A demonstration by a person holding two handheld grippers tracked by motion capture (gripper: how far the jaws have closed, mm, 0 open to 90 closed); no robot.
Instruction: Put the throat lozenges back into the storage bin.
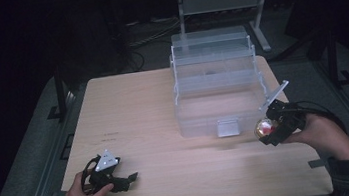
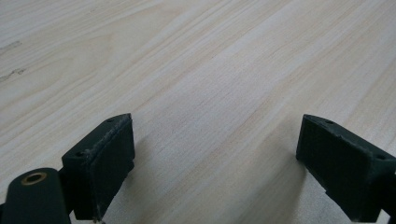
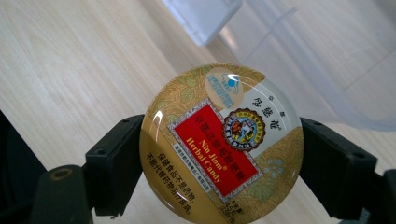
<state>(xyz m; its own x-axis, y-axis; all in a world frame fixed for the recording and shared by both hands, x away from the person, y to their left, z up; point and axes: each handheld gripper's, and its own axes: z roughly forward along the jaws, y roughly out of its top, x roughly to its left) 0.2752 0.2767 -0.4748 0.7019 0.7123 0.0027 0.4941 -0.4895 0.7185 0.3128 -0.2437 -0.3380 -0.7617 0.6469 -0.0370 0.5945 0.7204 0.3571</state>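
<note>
A round gold candy tin point(image 3: 222, 144) with a red label is clamped by its rim between the jaws of my right gripper point(image 3: 222, 161). In the high view that tin point(image 1: 265, 128) hangs just off the front right corner of a clear plastic storage box point(image 1: 216, 85), with my right gripper point(image 1: 273, 127) shut on it. My left gripper point(image 1: 122, 180) rests low over the table's front left, open. Its two black pads point(image 2: 105, 161) stand wide apart over bare wood, nothing between them.
The clear box has stepped open tiers rising toward the back and a latch tab point(image 1: 228, 127) on its front wall. The light wooden table point(image 1: 138, 107) ends close behind the box. A metal stand point(image 1: 221, 4) sits on the dark floor beyond.
</note>
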